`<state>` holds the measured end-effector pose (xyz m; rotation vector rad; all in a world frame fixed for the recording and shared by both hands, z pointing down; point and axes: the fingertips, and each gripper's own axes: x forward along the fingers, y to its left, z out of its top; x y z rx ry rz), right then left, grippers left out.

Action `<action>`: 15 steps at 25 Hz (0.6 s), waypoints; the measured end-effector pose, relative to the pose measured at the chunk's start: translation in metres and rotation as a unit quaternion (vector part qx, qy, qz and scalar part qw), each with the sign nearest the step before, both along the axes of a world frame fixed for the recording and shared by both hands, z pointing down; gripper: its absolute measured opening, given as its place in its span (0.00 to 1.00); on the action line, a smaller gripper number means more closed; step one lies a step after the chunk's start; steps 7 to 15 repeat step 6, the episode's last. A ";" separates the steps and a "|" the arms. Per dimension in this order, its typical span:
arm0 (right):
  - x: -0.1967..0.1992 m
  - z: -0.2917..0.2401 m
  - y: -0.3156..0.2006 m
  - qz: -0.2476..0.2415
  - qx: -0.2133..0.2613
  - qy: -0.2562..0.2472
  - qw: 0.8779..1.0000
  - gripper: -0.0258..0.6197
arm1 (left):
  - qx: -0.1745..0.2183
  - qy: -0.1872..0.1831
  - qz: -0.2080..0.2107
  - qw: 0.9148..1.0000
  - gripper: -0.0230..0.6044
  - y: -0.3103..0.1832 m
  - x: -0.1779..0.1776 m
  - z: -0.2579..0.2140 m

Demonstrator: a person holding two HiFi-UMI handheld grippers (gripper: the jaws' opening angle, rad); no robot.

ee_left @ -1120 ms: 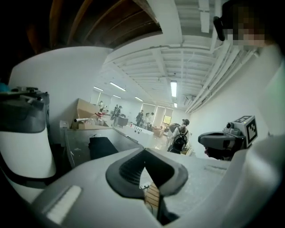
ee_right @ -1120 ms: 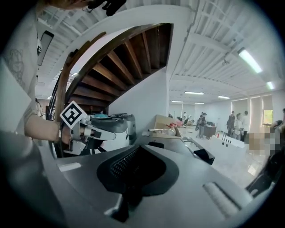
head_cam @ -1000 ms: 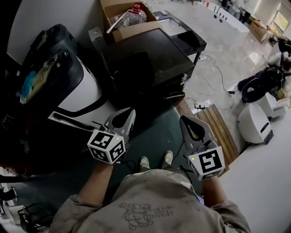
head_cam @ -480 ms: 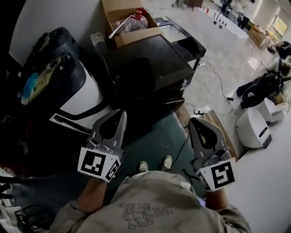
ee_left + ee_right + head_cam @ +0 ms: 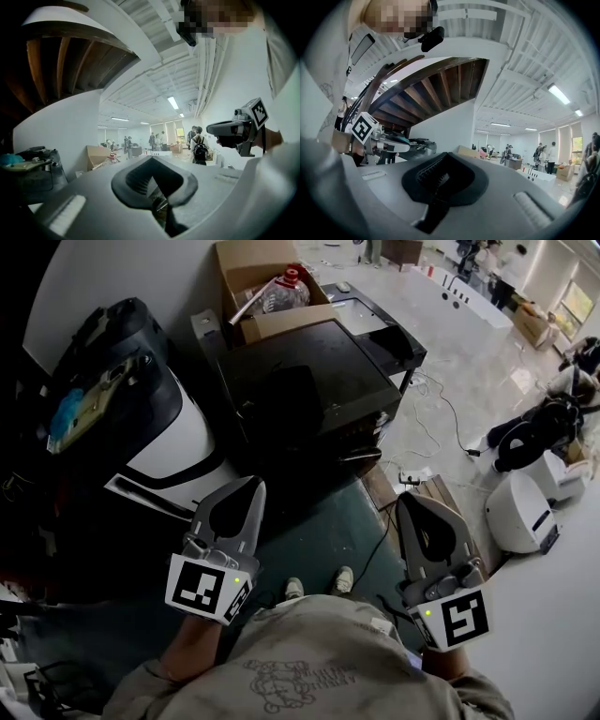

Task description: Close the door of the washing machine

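The cardboard box (image 5: pixel 246 273) behind the washing machine (image 5: pixel 178 432) holds a red-capped clear bottle (image 5: pixel 281 289); the left gripper (image 5: pixel 249 487) and right gripper (image 5: pixel 411 501) jaws are closed together, gripping nothing.

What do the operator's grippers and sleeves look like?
Matching pair, left gripper and right gripper: light grey tapering jaws, black ribbed lining round a teardrop opening, white cube with black square markers and a small green light. The sleeves are greyish beige.

Left gripper (image 5: pixel 249 487) and right gripper (image 5: pixel 411 499) held side by side, pointing forward; both jaws together, nothing between.
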<state>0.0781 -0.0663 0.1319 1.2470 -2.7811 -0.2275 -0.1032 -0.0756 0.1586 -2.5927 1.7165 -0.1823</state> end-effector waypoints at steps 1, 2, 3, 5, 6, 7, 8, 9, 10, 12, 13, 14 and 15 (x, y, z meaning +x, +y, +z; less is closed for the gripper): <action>0.000 -0.001 0.001 0.000 0.001 -0.001 1.000 0.08 | -0.002 0.000 0.001 1.000 0.04 0.000 0.000 0.001; 0.000 -0.002 0.002 -0.001 0.001 -0.002 1.000 0.08 | -0.005 0.000 0.002 1.000 0.04 0.000 0.000 0.002; 0.000 -0.002 0.002 -0.002 0.000 -0.004 1.000 0.08 | -0.007 -0.001 0.002 1.000 0.04 0.000 0.000 0.003; -0.001 -0.002 0.001 -0.004 -0.001 -0.005 1.000 0.08 | -0.007 -0.001 0.004 1.000 0.04 0.001 -0.001 0.003; -0.002 -0.002 0.000 -0.006 -0.002 -0.005 1.000 0.08 | -0.006 -0.001 0.004 1.000 0.04 0.001 -0.001 0.003; -0.002 -0.002 0.000 -0.006 -0.002 -0.005 1.000 0.08 | -0.006 -0.001 0.004 1.000 0.04 0.001 -0.001 0.003; -0.002 -0.002 0.000 -0.006 -0.002 -0.005 1.000 0.08 | -0.006 -0.001 0.004 1.000 0.04 0.001 -0.001 0.003; -0.002 -0.002 0.000 -0.006 -0.002 -0.005 1.000 0.08 | -0.006 -0.001 0.004 1.000 0.04 0.001 -0.001 0.003; -0.002 -0.002 0.000 -0.006 -0.002 -0.005 1.000 0.08 | -0.006 -0.001 0.004 1.000 0.04 0.001 -0.001 0.003; -0.002 -0.002 0.000 -0.006 -0.002 -0.005 1.000 0.08 | -0.006 -0.001 0.004 1.000 0.04 0.001 -0.001 0.003; -0.002 -0.002 0.000 -0.006 -0.002 -0.005 1.000 0.08 | -0.006 -0.001 0.004 1.000 0.04 0.001 -0.001 0.003; -0.002 -0.002 0.000 -0.006 -0.002 -0.005 1.000 0.08 | -0.006 -0.001 0.004 1.000 0.04 0.001 -0.001 0.003; -0.002 -0.002 0.000 -0.006 -0.002 -0.005 1.000 0.08 | -0.006 -0.001 0.004 1.000 0.04 0.001 -0.001 0.003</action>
